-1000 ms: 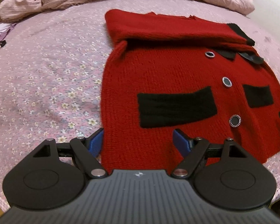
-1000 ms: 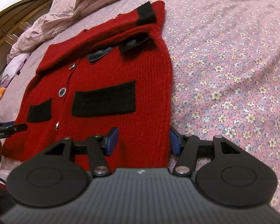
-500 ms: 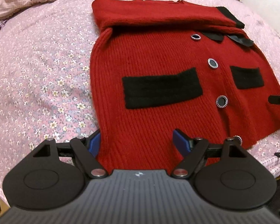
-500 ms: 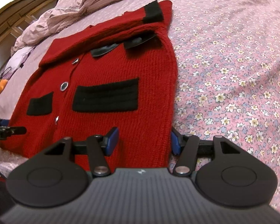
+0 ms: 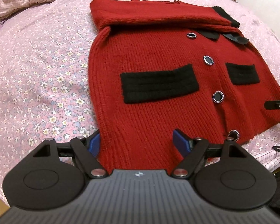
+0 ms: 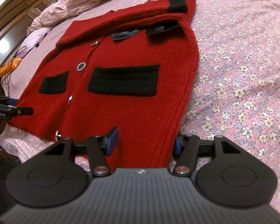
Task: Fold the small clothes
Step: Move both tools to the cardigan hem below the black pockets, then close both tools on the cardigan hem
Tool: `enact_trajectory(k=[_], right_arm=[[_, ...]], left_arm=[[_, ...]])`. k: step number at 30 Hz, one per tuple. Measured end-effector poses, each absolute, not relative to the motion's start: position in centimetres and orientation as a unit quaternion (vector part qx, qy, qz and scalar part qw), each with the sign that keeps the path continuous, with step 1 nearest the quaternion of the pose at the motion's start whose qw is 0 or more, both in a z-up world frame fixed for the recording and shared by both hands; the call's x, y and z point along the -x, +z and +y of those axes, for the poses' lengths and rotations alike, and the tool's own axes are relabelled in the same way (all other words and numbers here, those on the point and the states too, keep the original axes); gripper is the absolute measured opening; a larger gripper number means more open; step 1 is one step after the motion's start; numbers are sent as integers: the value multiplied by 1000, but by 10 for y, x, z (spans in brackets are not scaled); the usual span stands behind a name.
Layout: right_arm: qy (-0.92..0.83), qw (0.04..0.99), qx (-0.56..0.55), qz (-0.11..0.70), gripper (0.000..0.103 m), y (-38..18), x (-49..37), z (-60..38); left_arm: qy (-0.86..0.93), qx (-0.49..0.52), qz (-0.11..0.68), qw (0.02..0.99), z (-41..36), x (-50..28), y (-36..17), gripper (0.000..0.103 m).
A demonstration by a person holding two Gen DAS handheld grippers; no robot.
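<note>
1. Red knit cardigan (image 5: 149,56) lying flat, front up, on bed (image 5: 37,65) with pink floral sheet; sleeves folded across the top, black cuff (image 5: 225,15) at the far right corner in the left view.
2. Left tongs (image 5: 136,141) spread wide over the hem's left corner: left blue pad (image 5: 94,143) just outside the cardigan's side edge, right pad (image 5: 181,141) over the knit. Pads not pressing together; contact with fabric not resolvable from this angle.
3. Right tongs (image 6: 145,141) roughly half spread over the hem's right corner: left pad (image 6: 112,141) on or above the knit, right pad (image 6: 178,145) mostly hidden behind the cardigan's edge and the linkage. No pinch visible; nothing lifted.
4. Hem itself hidden under both tool bodies in both views; exact pad-to-hem position not readable.
5. Two black pocket patches (image 5: 158,84) and a row of dark round buttons (image 5: 218,97) visible; lowest button (image 5: 233,135) partly cut by the left tool's arm.
6. Black collar (image 5: 233,37) partly tucked under the folded sleeves; shape unclear.
7. Right tongs' tip seen at the frame's right edge in the left view, cut off; left tongs' tip likewise cut off at the left edge in the right view.
8. Crumpled pink duvet (image 6: 74,0) behind the cardigan; wooden headboard (image 6: 18,15) and orange object (image 6: 1,71) at the left edge, distorted and unidentifiable.
</note>
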State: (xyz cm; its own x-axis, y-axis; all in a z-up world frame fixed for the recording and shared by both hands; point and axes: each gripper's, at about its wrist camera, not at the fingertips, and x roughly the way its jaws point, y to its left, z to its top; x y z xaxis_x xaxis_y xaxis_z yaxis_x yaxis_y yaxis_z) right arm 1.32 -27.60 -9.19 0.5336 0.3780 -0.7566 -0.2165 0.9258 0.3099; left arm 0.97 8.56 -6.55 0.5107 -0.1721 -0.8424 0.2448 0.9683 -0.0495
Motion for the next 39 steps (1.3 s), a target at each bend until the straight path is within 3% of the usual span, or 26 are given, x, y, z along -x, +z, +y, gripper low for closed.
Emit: enact_trajectory(k=[8,10,12,14,22,27,32,39], right_arm=[[181,872,-95,445,58,-93,-12,-278],[179,873,-100,442,58,-94,-11,-280],[177,874,-100,441,56,-94,-11,-280],[175,876,-99,439,52,-94,-9,-281],[172,874,-114,440,33,-95,-10,-285],[175,872,-131,438,28,-97,-10,-288],[165,873,-152,432,15,-97,-10,-294],[160,875,-172,423,12,-97,-8,-298]], left_arm=[[-129,-55,472,870,75,-9,-73,82],[-123,-51,472,872,75,-10,-73,78],[-108,-51,469,875,77,-6,-71,70],[-103,-49,467,877,78,-3,-70,68],[-107,-71,472,872,69,-6,-77,70],[-109,-51,466,876,72,-6,-78,70],[-99,-20,457,884,79,-3,-76,69],[-102,-31,456,883,77,-2,-76,68]])
